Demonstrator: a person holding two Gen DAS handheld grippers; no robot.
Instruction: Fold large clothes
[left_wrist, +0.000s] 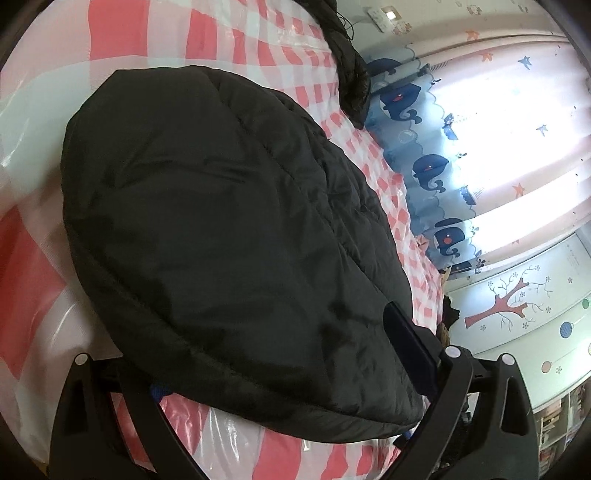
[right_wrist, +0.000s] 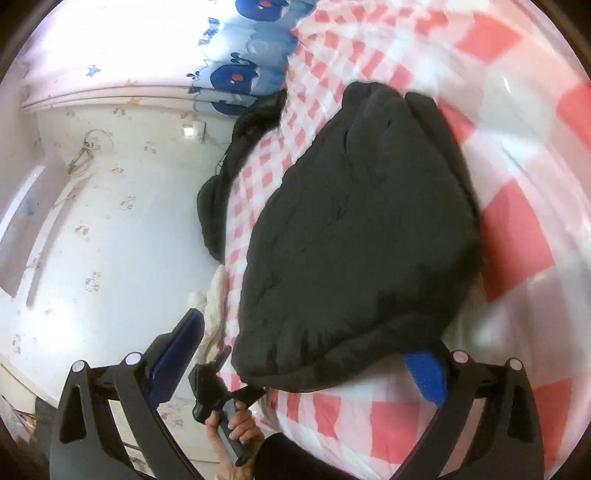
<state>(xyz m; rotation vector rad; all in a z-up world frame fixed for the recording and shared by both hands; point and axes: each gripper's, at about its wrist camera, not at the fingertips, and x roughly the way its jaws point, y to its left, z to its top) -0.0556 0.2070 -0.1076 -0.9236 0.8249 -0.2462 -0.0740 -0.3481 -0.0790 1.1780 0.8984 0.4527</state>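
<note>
**Black quilted padding, folded into a thick bundle on the checked bed**

Black and puffy, the jacket lies as a rounded, already doubled-up mound on the bed, which wears a red-and-white checked cover under a glossy clear plastic sheet. Its near hem bulges toward me as a fat rolled edge.

Going from the left: my left gripper stands with its jaws wide apart, straddling that near edge. The left finger is tucked down at the hem where a bit of blue pad peeks out beneath the cloth; the right finger rests against the jacket's right-hand flank. Nothing is pinched between them.

Further right, my right gripper is likewise spread open. Its left finger hangs off the bed's side in free air, and its right finger sits just under the jacket's near hem. In this view I also see the hand that carries my left gripper, low at the bed's edge. The picture is somewhat smeared, so fine contact is hard to judge.

A second dark garment lies crumpled at the far edge of the bed, beside the whale-print curtain.

I judge the jacket light for its bulk, soft and springy, with a slick shell: it will puff back open and slide on the plastic. The best hold should be the thick rolled hem near each corner, biting deep through all layers, not on the smooth quilted top.
</note>
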